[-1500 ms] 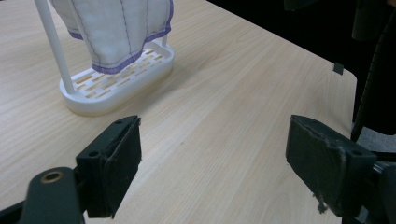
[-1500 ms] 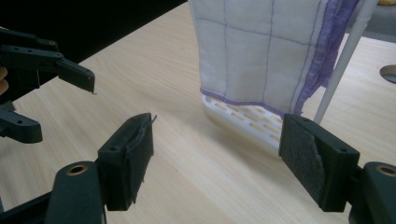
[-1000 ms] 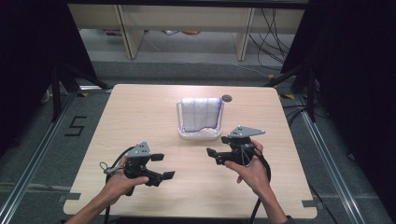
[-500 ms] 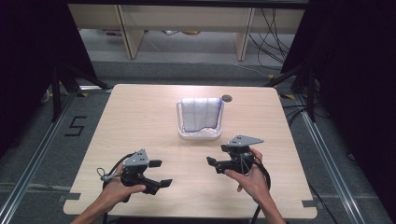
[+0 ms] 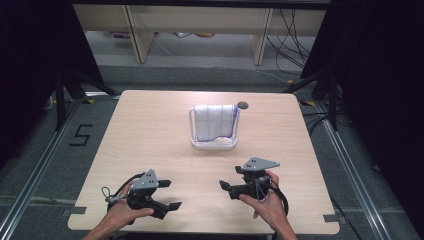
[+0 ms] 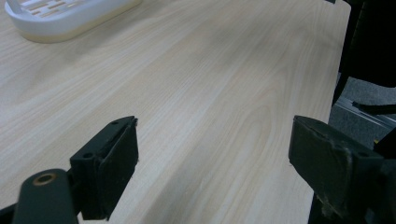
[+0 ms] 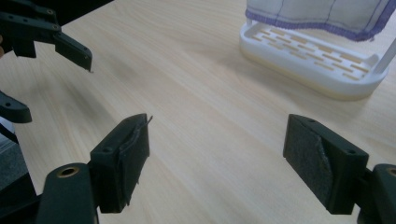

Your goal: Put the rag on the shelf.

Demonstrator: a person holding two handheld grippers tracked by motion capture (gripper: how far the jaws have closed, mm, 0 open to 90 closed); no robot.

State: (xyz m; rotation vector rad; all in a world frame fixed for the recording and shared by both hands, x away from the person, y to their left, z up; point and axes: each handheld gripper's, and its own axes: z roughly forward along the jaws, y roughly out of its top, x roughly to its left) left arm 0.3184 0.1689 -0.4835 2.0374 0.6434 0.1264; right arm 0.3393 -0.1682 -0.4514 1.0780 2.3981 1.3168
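High view: light wood table (image 5: pixel 150 130). White slotted rack (image 5: pixel 214 142) sits centre-far. White cloth with purple edging (image 5: pixel 216 121) is draped over its wire frame and hangs down toward the base. Rack's long axis runs left-right across the table. Small dark round object (image 5: pixel 243 105) lies just behind the rack's right corner. Left gripper (image 5: pixel 167 195) and right gripper (image 5: pixel 226 187) are both hand-held near the front edge, well apart from the rack, tips pointing toward each other.

Left gripper view: left gripper (image 6: pixel 212 163) jaws spread wide, nothing between them, bare table below. One rack (image 6: pixel 65 16) corner shows top left, slotted base empty as far as visible.

Right gripper view: right gripper (image 7: pixel 217 161) jaws wide apart, nothing held. Rack (image 7: pixel 313 60) is at upper right; cloth (image 7: pixel 322 14) hem hangs above the base. Left gripper (image 7: pixel 51 56) is at upper left, jaws apart.
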